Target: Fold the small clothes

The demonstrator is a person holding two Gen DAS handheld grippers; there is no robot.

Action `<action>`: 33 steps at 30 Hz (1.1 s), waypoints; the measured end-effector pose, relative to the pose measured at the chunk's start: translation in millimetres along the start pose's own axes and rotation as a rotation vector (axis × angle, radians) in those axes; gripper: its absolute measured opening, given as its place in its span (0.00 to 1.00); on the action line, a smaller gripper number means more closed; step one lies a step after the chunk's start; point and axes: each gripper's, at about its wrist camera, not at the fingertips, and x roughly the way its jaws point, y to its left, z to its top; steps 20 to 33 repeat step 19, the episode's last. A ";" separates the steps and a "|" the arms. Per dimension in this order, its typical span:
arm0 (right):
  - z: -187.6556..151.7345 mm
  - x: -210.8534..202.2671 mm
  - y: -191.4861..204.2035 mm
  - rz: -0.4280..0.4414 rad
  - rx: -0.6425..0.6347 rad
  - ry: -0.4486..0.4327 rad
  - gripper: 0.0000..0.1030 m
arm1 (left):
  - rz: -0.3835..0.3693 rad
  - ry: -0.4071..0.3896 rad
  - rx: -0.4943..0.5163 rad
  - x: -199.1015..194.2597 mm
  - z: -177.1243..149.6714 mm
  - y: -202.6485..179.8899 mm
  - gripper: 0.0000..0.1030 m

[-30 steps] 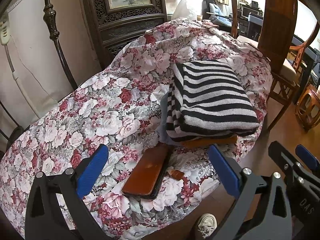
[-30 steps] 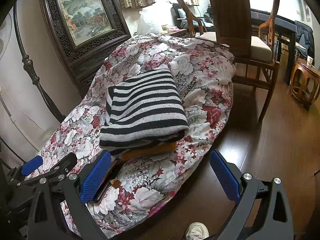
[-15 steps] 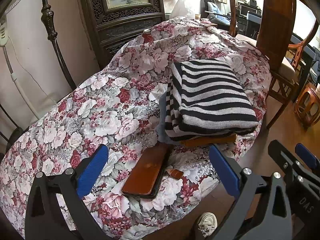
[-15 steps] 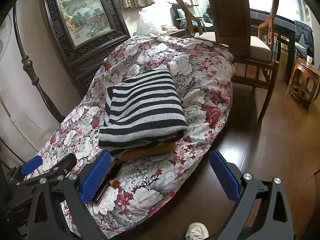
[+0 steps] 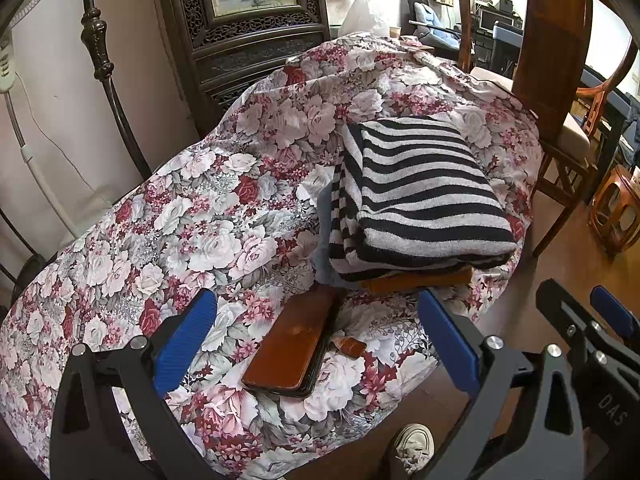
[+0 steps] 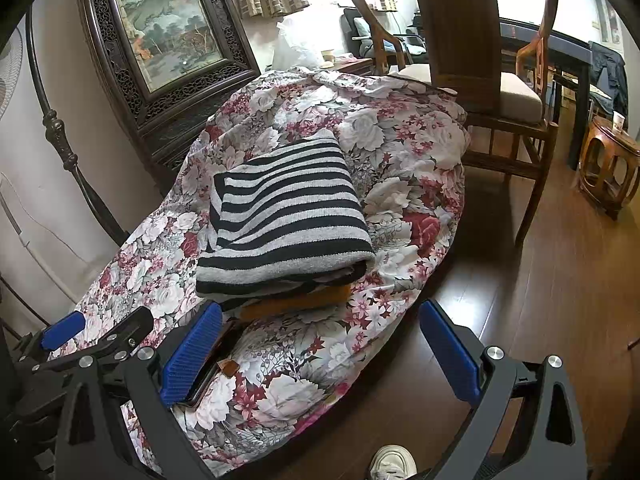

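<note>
A folded black-and-grey striped garment point(image 5: 420, 196) lies on top of a small stack of folded clothes, with an orange piece point(image 5: 416, 282) under it, on the flowered cloth point(image 5: 192, 220). It also shows in the right wrist view point(image 6: 284, 220). My left gripper point(image 5: 316, 344) is open and empty, held back above the near edge of the cloth. My right gripper point(image 6: 320, 352) is open and empty, to the right of the left one, also short of the stack.
A brown phone case point(image 5: 292, 344) lies on the cloth just in front of the stack. A wooden chair point(image 6: 492, 80) stands at the far right, a carved framed picture point(image 6: 168, 28) behind. A stool point(image 6: 608, 160) and wood floor point(image 6: 560, 280) are right.
Both grippers stay open and nearly still. The left view has drifted very slightly; the clothes have not moved.
</note>
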 end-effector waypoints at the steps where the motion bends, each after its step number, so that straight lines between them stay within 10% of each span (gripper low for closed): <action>1: 0.1 -0.2 -0.2 0.000 0.000 0.000 0.97 | 0.000 -0.001 0.000 -0.5 -0.2 -0.3 0.95; 33: 0.7 -0.3 -0.4 0.001 0.000 0.001 0.97 | 0.001 -0.003 0.003 -1.3 -1.4 -0.7 0.95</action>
